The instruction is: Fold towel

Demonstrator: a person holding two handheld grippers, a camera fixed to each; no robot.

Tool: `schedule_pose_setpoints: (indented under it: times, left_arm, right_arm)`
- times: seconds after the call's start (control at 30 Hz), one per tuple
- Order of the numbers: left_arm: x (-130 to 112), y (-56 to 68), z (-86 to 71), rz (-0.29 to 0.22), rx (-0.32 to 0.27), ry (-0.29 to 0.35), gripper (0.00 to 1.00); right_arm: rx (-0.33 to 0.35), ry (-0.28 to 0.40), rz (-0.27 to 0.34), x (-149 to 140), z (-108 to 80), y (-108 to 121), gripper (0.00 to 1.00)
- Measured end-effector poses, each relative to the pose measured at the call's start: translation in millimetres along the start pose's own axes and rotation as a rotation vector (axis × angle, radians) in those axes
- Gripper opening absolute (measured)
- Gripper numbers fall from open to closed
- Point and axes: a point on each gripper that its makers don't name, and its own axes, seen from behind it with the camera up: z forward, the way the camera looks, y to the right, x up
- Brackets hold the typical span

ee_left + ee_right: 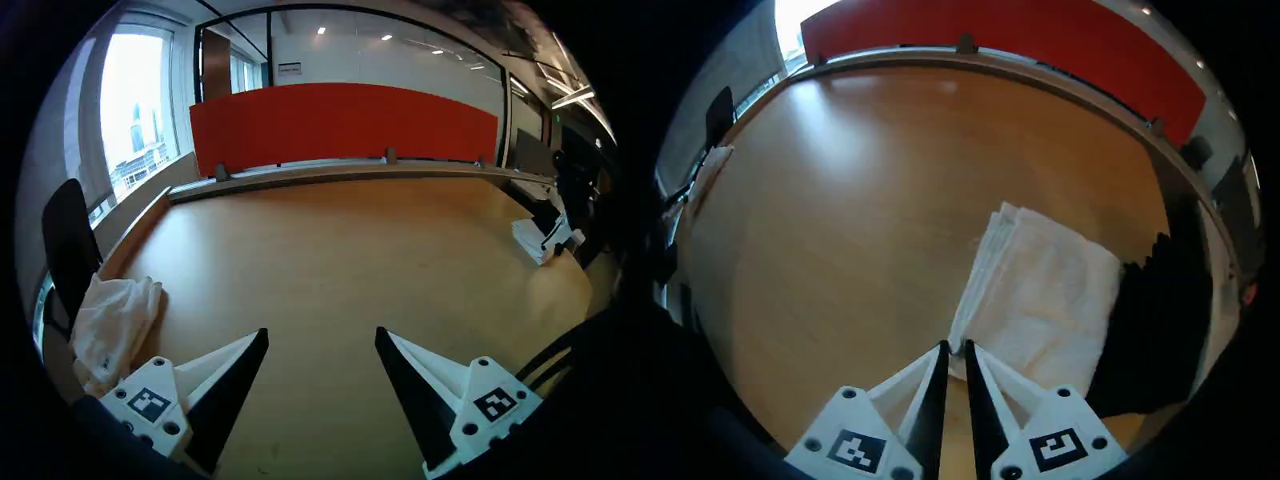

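Observation:
A folded white towel (1044, 292) lies on the wooden table (848, 200) by its right edge. My right gripper (956, 348) is at the towel's near corner, its fingers almost together with a bit of white cloth pinched between them. From the left gripper view the same folded towel (530, 236) shows far right, with the right gripper (564, 232) on it. My left gripper (320, 331) hovers open over bare table (336, 256), nothing between its fingers. A crumpled white towel (112, 324) sits at the table's left edge, also visible as the crumpled towel (708, 172).
A red divider (344, 120) and a raised ledge (336, 172) close off the table's far side. A black chair (68, 240) stands beyond the left edge by the windows. Another black chair (1160, 320) sits just past the folded towel.

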Motion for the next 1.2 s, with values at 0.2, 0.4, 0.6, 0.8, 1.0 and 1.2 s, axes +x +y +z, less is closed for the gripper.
schedule_pose_setpoints:
  times: [0.2, 0.4, 0.6, 0.8, 1.0, 1.2]
  left_arm:
    - [-0.5, -1.1, 0.1, -0.002, 0.002, 0.000, 0.99]
    - [-0.3, -0.3, -0.5, -0.003, -0.001, 0.001, 0.99]
    - [0.0, -0.3, -0.9, -0.002, -0.001, 0.002, 0.99]
    - [-0.3, -1.4, -1.4, -0.003, 0.000, 0.004, 0.99]
    - [0.6, -1.3, -2.0, -0.004, 0.001, 0.008, 0.99]
    - [0.4, -1.4, -2.5, -0.008, 0.002, 0.009, 0.99]
  right_arm:
    - [0.002, 0.015, -0.005, 1.1, -1.0, -3.4, 0.76]
    - [-0.013, 0.024, 0.002, -0.2, -3.4, -3.2, 0.92]
    - [-0.019, 0.032, 0.011, -0.7, -4.7, -3.3, 0.92]
    - [-0.044, 0.047, 0.034, 0.9, -5.4, 0.5, 0.96]
    - [-0.082, 0.073, 0.103, 4.1, -2.9, 8.1, 1.00]
    - [-0.116, 0.108, 0.182, 7.2, -0.7, 11.9, 1.00]
